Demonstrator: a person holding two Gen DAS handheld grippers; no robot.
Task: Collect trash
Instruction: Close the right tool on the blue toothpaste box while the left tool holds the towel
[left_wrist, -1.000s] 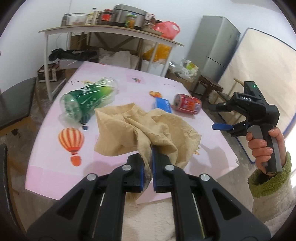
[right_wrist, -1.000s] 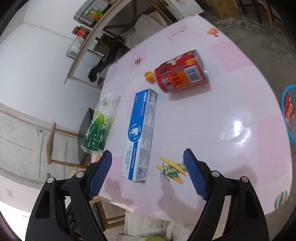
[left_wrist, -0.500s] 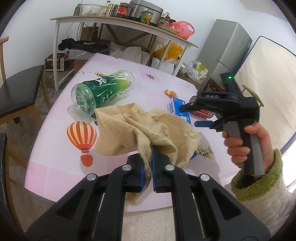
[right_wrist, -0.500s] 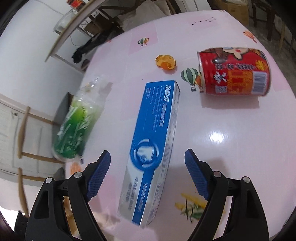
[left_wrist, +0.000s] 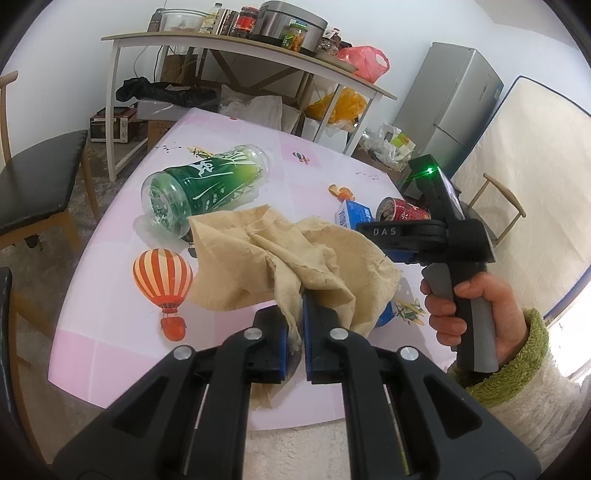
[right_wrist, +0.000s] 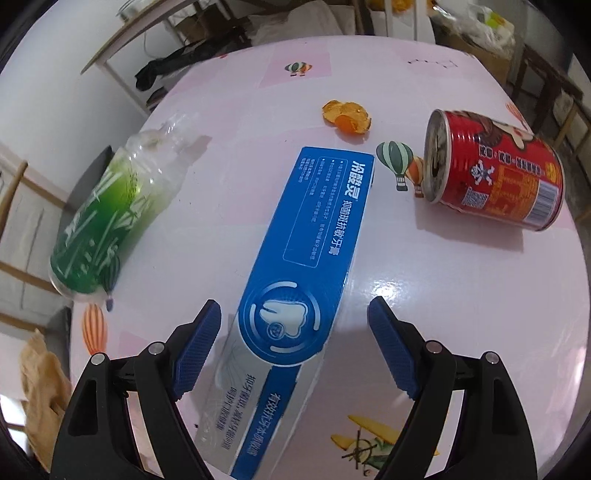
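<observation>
- While the right gripper (right_wrist: 293, 341) hangs steeply over the table (right_wrist: 461, 295), a blue box (right_wrist: 306, 280) lies between its spread jaws, neither pad touching it.
- Those jaws have just been closing a little, with the box between them and clear space on both sides.
- Its long axis runs from about 7 o'clock to 1 o'clock in the right wrist view, roughly along the gripper's line of sight, so the pads face its long sides.
- My judgement: the right hand (left_wrist: 476, 310) is the nearer one for this pick; lowering and squeezing is what remains.
- Pressed almost together, the left gripper (left_wrist: 293, 332) pinches a tan bag (left_wrist: 280, 262) that drapes onto the table.
- Further out, a red can (right_wrist: 498, 173) lies on its side at 2 o'clock from the right jaws, orange peel (right_wrist: 347, 116) at 12, a green bottle (right_wrist: 110, 210) at 10.
</observation>
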